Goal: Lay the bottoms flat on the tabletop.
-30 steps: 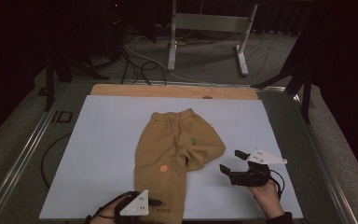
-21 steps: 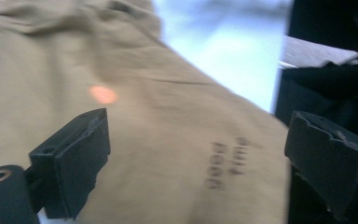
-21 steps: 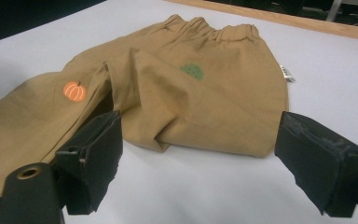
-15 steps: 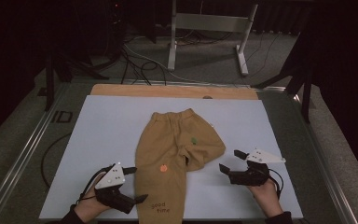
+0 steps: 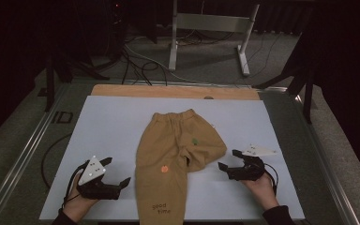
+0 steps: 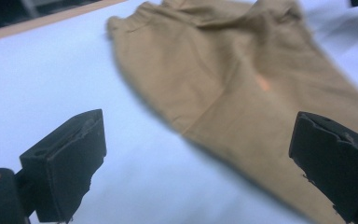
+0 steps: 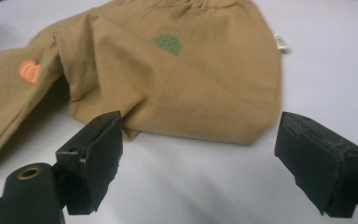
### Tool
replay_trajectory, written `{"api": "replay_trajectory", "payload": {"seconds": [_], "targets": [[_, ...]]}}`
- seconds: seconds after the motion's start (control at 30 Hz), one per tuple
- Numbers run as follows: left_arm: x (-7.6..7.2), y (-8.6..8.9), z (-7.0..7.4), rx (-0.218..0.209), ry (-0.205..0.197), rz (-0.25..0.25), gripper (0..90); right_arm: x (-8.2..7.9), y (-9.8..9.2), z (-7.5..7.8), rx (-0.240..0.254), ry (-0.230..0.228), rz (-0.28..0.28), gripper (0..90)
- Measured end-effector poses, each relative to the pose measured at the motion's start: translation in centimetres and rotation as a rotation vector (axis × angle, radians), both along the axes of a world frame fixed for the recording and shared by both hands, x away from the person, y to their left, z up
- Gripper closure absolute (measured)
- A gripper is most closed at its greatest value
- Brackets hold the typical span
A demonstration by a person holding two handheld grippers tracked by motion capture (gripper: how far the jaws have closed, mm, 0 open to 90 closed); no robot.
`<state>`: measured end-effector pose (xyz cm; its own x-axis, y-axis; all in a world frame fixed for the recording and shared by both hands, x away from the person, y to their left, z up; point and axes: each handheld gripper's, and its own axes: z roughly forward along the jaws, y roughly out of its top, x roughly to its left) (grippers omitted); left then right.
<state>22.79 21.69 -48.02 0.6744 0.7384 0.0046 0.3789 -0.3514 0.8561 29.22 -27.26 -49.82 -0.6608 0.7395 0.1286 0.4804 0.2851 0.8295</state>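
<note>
The tan trousers (image 5: 176, 161) lie flat on the white worktop (image 5: 108, 126), waistband at the far end. 1 leg runs straight toward the person and the other is folded back into a short stub.

The left hand-held gripper (image 5: 124, 182) sits low just beside the outer edge of the long leg. Its jaws have just been opening and now stand wide with nothing between them. In the left gripper view the cloth edge lies ahead of the jaws and toward the right one, so it looks placed to take that leg edge from the side.

The right hand-held gripper (image 5: 228, 159) is also spread wide and empty. The folded stub lies just ahead of its jaws, with a strip of bare worktop between, as the right gripper view shows. With 1 gripper at each side of the garment, the pose suggests a 2-handed fold or straightening, each side pinched at once so the cloth stays even.
</note>
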Motion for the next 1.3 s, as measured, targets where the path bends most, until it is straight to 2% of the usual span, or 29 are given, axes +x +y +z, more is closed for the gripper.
{"api": "replay_trajectory", "payload": {"seconds": [0.03, 0.07, 0.1, 0.13, 0.23, 0.33, 0.37, 0.4, 0.43, 0.47, 0.5, 0.53, 0.57, 0.6, 0.63, 0.7, 0.77, 0.8, 0.87, 1.0, 1.13, 1.2, 1.3], "targets": [[-0.3, 0.1, -0.2, 0.021, -0.017, 0.01, 4.8, 0.0, 0.0, 0.0, 0.0, 0.0, 0.0, 15.3], [-0.3, 0.1, -0.2, 0.021, -0.017, 0.01, 4.8, 0.0, 0.0, 0.0, 0.0, 0.0, 0.0, 15.3], [-0.8, 0.4, -0.8, 0.04, -0.011, 0.039, 4.8, 0.5, 0.7, -0.8, -0.042, 0.03, -0.006, 15.9], [-0.8, 0.4, -0.8, 0.04, -0.011, 0.039, 4.8, 0.5, 0.7, -0.8, -0.042, 0.03, -0.006, 15.9], [-1.0, 0.8, -0.7, 0.016, -0.013, 0.056, 4.9, 1.8, 1.5, -2.1, -0.102, 0.085, -0.045, 17.0], [-0.9, 0.9, -0.6, 0.011, -0.012, 0.048, 5.1, 2.3, 2.0, -2.9, -0.104, 0.11, -0.031, 16.9], [-0.8, 0.9, -0.7, 0.017, -0.013, 0.041, 5.1, 2.5, 2.8, -3.0, -0.133, 0.086, -0.041, 21.2], [-0.8, 0.9, -0.7, 0.017, -0.013, 0.041, 5.1, 2.5, 2.8, -3.0, -0.133, 0.086, -0.041, 21.2], [-0.7, 0.9, -0.7, 0.014, -0.012, 0.036, 5.1, 2.9, 3.5, -2.9, -0.125, 0.091, -0.053, 27.9], [-0.7, 0.9, -0.7, 0.014, -0.012, 0.036, 5.1, 2.9, 3.5, -2.9, -0.125, 0.091, -0.053, 27.9], [-0.7, 0.9, -0.7, 0.011, -0.013, 0.035, 5.1, 3.3, 3.9, -2.7, -0.145, 0.074, -0.034, 51.1], [-0.7, 0.9, -0.7, 0.012, -0.016, 0.033, 5.1, 3.3, 3.9, -2.7, -0.145, 0.074, -0.034, 51.1], [-0.8, 0.9, -0.7, 0.011, -0.021, 0.034, 5.1, 3.3, 4.1, -2.6, -0.185, 0.05, -0.036, 60.9], [-0.8, 1.0, -0.6, 0.007, -0.022, 0.035, 5.1, 3.4, 4.3, -2.4, -0.199, 0.038, -0.041, 76.2], [-0.8, 1.0, -0.6, -0.002, -0.023, 0.035, 5.1, 3.5, 4.3, -2.2, -0.189, 0.039, -0.041, 86.5], [-0.8, 1.1, -0.6, -0.004, -0.025, 0.034, 5.2, 3.3, 4.3, -1.6, -0.187, 0.024, -0.045, 89.1], [-0.8, 1.2, -0.6, -0.012, -0.024, 0.036, 5.2, 2.9, 4.1, -0.6, -0.197, -0.021, -0.038, 89.5], [-0.7, 1.2, -0.6, -0.013, -0.024, 0.039, 5.2, 2.7, 3.9, -0.1, -0.173, -0.034, -0.032, 89.6], [-0.7, 1.2, -0.6, -0.013, -0.019, 0.038, 5.3, 2.4, 3.4, 0.9, -0.162, -0.058, -0.048, 89.8], [-0.7, 1.3, -0.4, -0.017, -0.023, 0.037, 5.3, 1.8, 2.2, 3.5, -0.104, -0.108, -0.061, 89.7], [-0.7, 1.3, -0.4, -0.017, -0.019, 0.035, 5.3, 1.1, 1.6, 6.2, -0.041, -0.156, -0.036, 89.6], [-0.6, 1.3, -0.5, -0.016, -0.014, 0.033, 5.4, 0.7, 2.0, 7.2, -0.082, -0.202, -0.027, 89.5], [-0.6, 1.2, -0.4, -0.021, -0.016, 0.031, 5.4, 0.9, 3.1, 7.9, -0.088, -0.216, 0.0, 89.5]]}}
